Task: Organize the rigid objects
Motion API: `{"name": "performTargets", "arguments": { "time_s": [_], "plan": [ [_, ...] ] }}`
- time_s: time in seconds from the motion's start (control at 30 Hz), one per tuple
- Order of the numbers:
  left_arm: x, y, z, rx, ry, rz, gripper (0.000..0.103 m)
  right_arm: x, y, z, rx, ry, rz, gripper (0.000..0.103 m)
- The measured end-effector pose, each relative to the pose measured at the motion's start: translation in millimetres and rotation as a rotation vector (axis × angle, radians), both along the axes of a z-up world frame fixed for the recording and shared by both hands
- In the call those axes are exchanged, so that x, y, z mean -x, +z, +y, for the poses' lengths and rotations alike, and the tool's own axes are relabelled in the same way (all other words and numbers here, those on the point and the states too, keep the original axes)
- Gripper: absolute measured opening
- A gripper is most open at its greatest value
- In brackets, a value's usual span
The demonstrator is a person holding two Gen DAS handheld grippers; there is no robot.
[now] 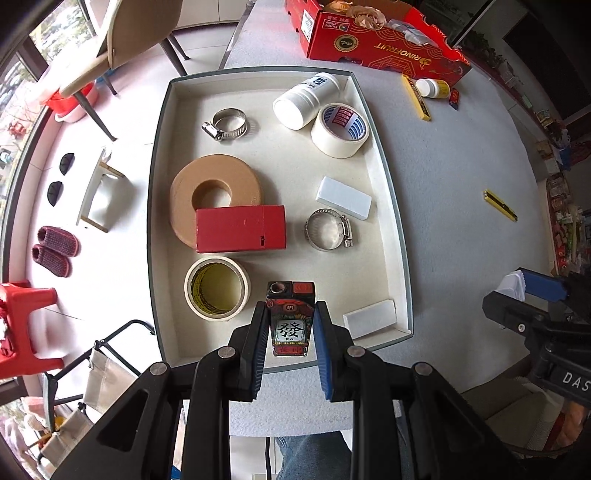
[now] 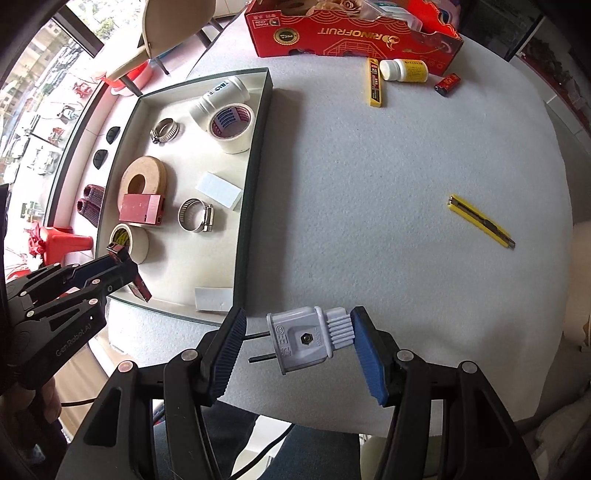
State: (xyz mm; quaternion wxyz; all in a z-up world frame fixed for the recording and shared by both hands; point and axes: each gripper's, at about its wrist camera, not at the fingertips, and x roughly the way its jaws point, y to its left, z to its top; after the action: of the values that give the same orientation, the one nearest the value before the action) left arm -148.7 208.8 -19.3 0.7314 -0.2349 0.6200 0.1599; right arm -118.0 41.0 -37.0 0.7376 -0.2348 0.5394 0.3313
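My left gripper (image 1: 290, 314) is shut on a red-and-black lighter (image 1: 291, 325) with a Chinese character on its label, held upright over the near end of the shallow grey tray (image 1: 391, 221). In the right wrist view that same left gripper (image 2: 123, 267) hangs over the tray's near left corner with the lighter (image 2: 138, 286) in it. My right gripper (image 2: 300, 314) is shut on a grey two-pin plug (image 2: 299, 339), gripped lengthwise from pins to ribbed end, above the table to the right of the tray (image 2: 255, 177).
The tray holds a white bottle (image 1: 306, 99), two tape rolls (image 1: 340, 129), two hose clamps (image 1: 328, 229), a brown ring (image 1: 216, 192), a red box (image 1: 240, 229) and white blocks (image 1: 343, 197). On the table lie a yellow utility knife (image 2: 480, 221), a blade case (image 2: 375, 83), a pill bottle (image 2: 404, 70) and a red fruit carton (image 2: 351, 33).
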Motion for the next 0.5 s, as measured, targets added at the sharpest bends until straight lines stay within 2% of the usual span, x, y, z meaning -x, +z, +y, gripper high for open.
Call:
{"name": "performTargets", "arguments": {
  "time_s": [0.23,0.5],
  "plan": [
    [-0.9,1.8,18.5,-0.021,0.026,-0.005,0.026,12.3,-2.5,30.4,0.006,0.06,0.001,0.059],
    [-21.9,6.9,36.7,-0.048,0.032,-0.022,0.026,14.2,-2.4,60.9,-0.006,0.076,0.03,0.059]
  ]
}}
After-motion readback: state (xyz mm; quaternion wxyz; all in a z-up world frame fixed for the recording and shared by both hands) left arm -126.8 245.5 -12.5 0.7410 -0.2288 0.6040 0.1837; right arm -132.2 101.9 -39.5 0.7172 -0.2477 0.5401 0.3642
